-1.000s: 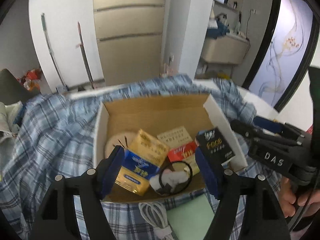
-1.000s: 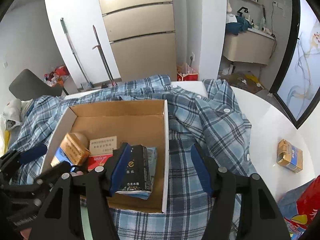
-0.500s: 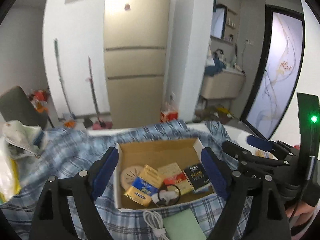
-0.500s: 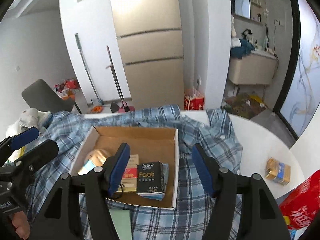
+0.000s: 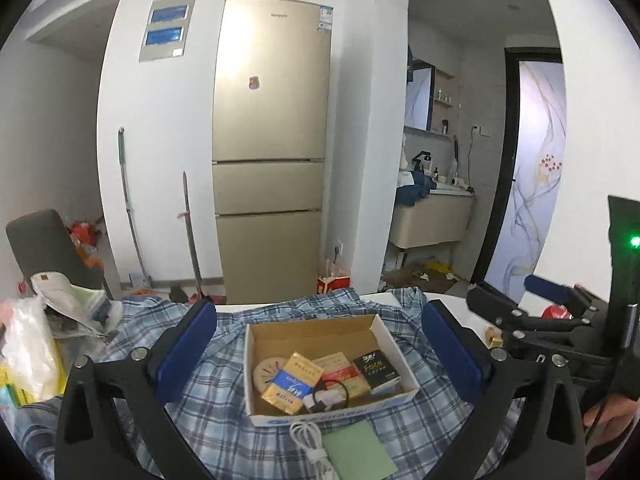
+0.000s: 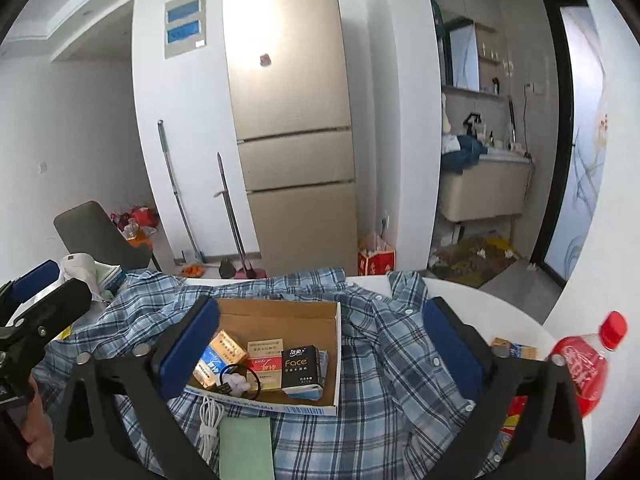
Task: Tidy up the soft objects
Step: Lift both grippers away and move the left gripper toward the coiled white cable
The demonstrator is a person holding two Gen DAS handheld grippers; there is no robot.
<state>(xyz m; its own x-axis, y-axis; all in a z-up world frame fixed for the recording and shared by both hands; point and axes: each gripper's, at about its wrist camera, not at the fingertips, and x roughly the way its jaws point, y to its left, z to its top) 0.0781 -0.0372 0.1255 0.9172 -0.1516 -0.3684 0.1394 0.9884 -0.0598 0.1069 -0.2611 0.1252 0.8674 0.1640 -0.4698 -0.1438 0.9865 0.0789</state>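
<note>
1. Both tools are released: the left tool [image 5: 318,344] and the right tool [image 6: 320,346] have their jaws opening wide, with nothing pressed between the blue pads and nothing held.
2. Nearest the tools, a green pad [image 5: 359,454] and a coiled white cable [image 5: 310,440] lie on the plaid shirt [image 6: 384,360], just in front of the box.
3. The cardboard box [image 5: 390,340] sits open on the shirt, which is spread over the white table [image 6: 500,320].
4. Inside the box lie a yellow-and-blue tissue pack [image 5: 292,382], a red-and-gold pack [image 5: 340,372], a black "Face" tissue pack [image 6: 301,364], a black hair tie [image 5: 334,394] and a round slotted disc [image 5: 268,372].
5. To the right on the table, apart from the box, lie another small tissue pack [image 6: 514,349] and a red bottle [image 6: 584,360].
6. At the left edge of the table, plastic bags [image 5: 28,352] and papers are piled on the shirt.
7. Beyond the table stand a grey chair [image 6: 96,236], a mop [image 6: 176,192] and a broom [image 6: 232,216] against the wall.
8. Farthest back are a gold fridge [image 5: 268,152] and a washbasin alcove [image 5: 432,216].
</note>
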